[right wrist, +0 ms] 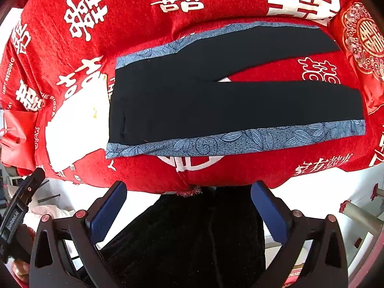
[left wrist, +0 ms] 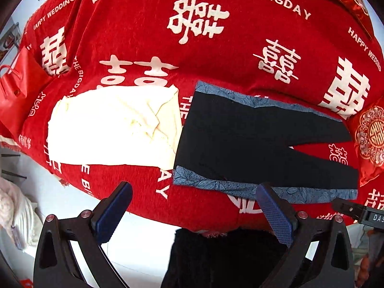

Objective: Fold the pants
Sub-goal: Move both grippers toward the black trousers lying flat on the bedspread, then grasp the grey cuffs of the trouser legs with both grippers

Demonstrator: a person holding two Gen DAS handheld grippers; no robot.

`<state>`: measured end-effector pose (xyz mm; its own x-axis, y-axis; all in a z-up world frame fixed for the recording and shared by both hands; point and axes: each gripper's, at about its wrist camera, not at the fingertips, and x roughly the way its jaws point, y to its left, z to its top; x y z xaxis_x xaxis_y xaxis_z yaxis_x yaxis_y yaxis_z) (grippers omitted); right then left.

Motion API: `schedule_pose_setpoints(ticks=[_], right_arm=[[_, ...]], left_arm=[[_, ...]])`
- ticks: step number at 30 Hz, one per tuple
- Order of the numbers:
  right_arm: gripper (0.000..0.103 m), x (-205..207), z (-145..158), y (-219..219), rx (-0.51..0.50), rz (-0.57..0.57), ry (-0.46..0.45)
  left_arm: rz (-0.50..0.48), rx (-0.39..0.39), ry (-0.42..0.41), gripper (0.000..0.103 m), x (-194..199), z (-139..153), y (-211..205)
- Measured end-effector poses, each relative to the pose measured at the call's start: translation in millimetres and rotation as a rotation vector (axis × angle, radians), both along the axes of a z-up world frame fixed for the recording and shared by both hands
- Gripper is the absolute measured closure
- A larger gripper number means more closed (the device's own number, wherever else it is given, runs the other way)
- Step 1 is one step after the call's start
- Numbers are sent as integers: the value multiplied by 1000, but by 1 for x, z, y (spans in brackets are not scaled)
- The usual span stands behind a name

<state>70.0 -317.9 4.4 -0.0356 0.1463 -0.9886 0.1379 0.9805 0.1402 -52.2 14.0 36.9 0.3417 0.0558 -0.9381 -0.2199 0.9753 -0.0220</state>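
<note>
Two grippers, both mine, both spread wide and holding nothing. My left gripper [left wrist: 194, 213] hangs over the near edge of the bed, its blue pads [left wrist: 276, 213] apart, the right-hand pad overlapping the blue side stripe in the view, though I cannot tell if it touches. My right gripper [right wrist: 189, 208] hovers just off the same near edge, its fingers parted over a dark garment [right wrist: 192, 240] I cannot make out.

Now the pants [right wrist: 192, 100]: black, with a blue leaf-print stripe [right wrist: 240, 141] down each outer seam, lying flat and unfolded on the red blanket [right wrist: 144, 24] with white characters and wedding lettering. The waistband faces the left end of the bed, the two legs run toward the right end and part in a narrow V, so red shows between them. The near stripe lies along the near edge of the bed.

Just beside the waistband, touching or nearly so, sits a folded cream cloth [left wrist: 112, 124], very bright in the light. At the right end, by the leg hems, a red cushion [right wrist: 362, 48] with a gold round emblem. At the left end, a red bag [left wrist: 16, 96] with a handle.
</note>
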Motion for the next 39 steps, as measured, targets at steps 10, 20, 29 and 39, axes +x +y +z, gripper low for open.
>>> schedule_pose_setpoints(ticks=[10, 20, 29, 39], right_arm=[[0, 4, -5, 14, -14, 13, 14], [0, 6, -8, 25, -34, 37, 29], [0, 4, -16, 16, -21, -13, 57], [0, -18, -43, -22, -31, -126, 115]], left_arm=[[4, -2, 10, 0, 1, -5, 14], [-3, 15, 8, 0, 2, -6, 18], [10, -24, 26, 0, 3, -15, 26], [32, -157, 202, 0, 4, -82, 23]])
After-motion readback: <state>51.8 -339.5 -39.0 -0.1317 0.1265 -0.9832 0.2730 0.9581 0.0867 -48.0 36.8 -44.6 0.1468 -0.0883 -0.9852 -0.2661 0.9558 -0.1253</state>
